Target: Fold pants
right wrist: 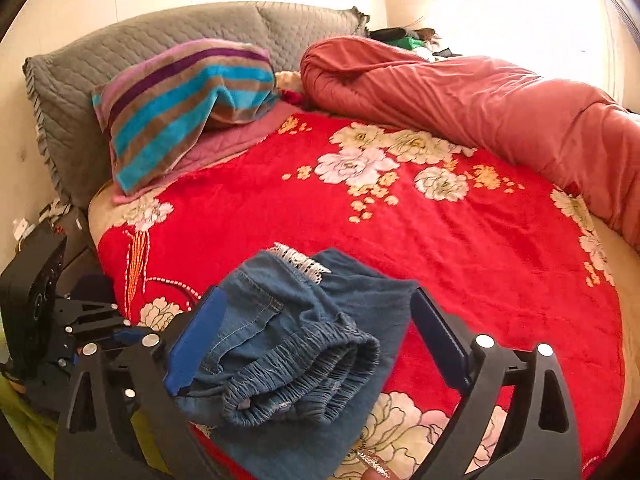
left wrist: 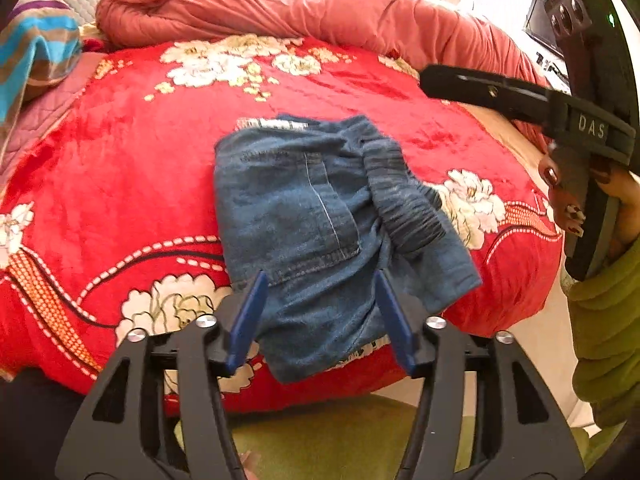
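A: How far along is the folding?

B: Nearly done, I'd judge. The pants [left wrist: 316, 216] lie as a compact, several-layer bundle on the bed's blanket [left wrist: 120, 168], near its front edge. The elastic waistband [right wrist: 296, 376] is doubled over on top, and a pocket seam shows on the flat side.

A: Anything left?

B: One lower corner sticks out and the waistband end bulges, so some squaring up may remain.

A: And the grippers?

B: The left hand-held gripper [left wrist: 320, 316] is released, its blue pads either side of the bundle's near edge without pressing it. The right hand-held gripper [right wrist: 320, 340] is spread wide above the waistband end, holding nothing.

A: Materials?

B: The pants are soft blue denim with pale stitching, a ruched elastic band, and a white fringed hem [right wrist: 300, 260]. The blanket is plush red with white flowers. Behind lie a puffy salmon duvet [right wrist: 480, 100], a striped towel [right wrist: 180, 100] and grey quilted pillows [right wrist: 120, 52].
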`<state>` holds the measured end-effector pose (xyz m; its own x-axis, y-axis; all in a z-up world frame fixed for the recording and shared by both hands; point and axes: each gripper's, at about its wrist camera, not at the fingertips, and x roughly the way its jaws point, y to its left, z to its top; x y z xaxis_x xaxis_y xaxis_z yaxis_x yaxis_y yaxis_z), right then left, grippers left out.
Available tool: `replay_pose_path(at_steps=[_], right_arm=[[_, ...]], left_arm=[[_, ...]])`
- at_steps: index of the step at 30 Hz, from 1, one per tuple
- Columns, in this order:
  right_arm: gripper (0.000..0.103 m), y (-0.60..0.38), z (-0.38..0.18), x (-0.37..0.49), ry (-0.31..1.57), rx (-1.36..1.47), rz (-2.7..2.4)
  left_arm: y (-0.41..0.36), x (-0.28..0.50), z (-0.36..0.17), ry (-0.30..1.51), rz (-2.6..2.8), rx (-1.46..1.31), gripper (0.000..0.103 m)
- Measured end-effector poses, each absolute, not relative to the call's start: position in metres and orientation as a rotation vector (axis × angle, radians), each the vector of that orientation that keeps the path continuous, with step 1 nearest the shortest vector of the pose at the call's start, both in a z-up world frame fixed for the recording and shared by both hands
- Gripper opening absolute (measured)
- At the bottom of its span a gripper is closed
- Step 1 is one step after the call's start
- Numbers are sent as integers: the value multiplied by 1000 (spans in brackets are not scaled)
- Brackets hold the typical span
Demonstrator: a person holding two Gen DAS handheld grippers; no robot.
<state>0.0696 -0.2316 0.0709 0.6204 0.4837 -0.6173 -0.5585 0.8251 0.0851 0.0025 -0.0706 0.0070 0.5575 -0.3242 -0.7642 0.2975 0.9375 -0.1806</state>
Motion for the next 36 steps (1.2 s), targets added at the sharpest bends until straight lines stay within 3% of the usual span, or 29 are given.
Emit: replay_pose_path(at_steps=[11,14,36], right_arm=[[97,-260,87,55,621,-73,547],[97,-265,88,51,613,-71,535],[97,-289,54,48,709,-43,445]], left_arm=[[-58,-4,36,821,-307,-51,87],[-55,-4,40,807,-284,-51,92],[-39,7,29,835,-197,-65,93]])
